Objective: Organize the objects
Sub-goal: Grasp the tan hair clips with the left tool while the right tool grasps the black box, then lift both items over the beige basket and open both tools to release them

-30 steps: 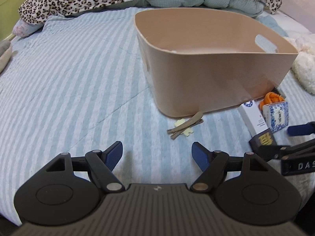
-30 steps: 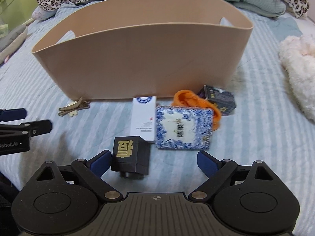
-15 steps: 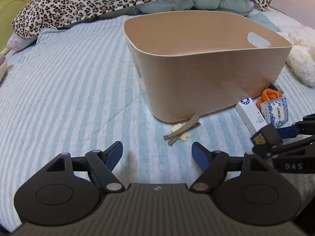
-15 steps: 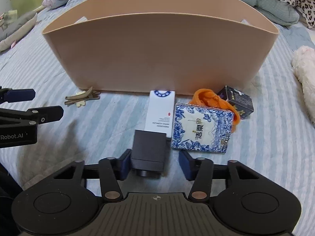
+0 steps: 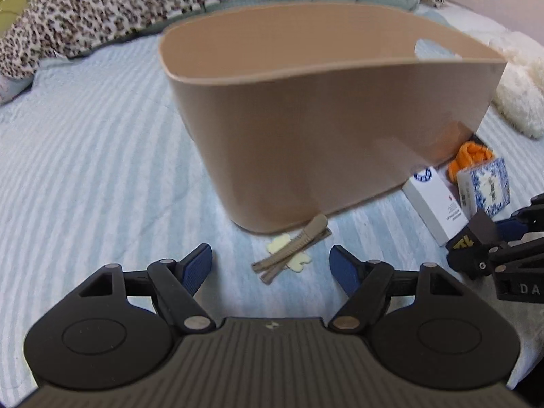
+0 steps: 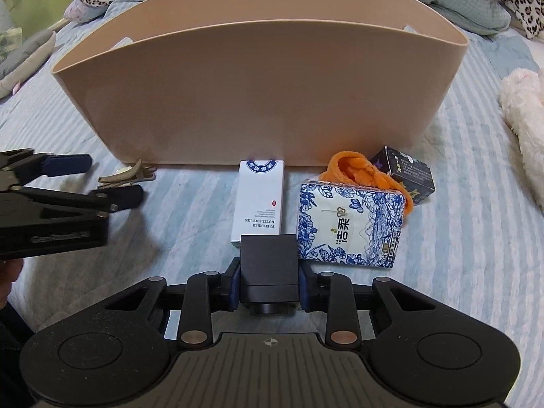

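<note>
A beige plastic bin [image 5: 340,129] stands on the striped bed; it also shows in the right wrist view [image 6: 258,95]. My right gripper [image 6: 269,284] is shut on a small black box [image 6: 268,272], which shows in the left wrist view [image 5: 471,238] with gold print. My left gripper [image 5: 271,267] is open, its jaws either side of tan hair clips [image 5: 292,248] lying by the bin's base. A white box [image 6: 258,200], a blue floral tissue pack [image 6: 350,224], an orange cloth item [image 6: 360,170] and a dark box [image 6: 404,173] lie before the bin.
A leopard-print blanket [image 5: 170,3] and teal quilt lie behind the bin. A fluffy white plush [image 6: 523,108] lies at the right. The left gripper [image 6: 54,204] reaches in at the left of the right wrist view.
My right gripper closed on the black box and holds it now. My left gripper moved forward toward the hair clips and the bin, still open.
</note>
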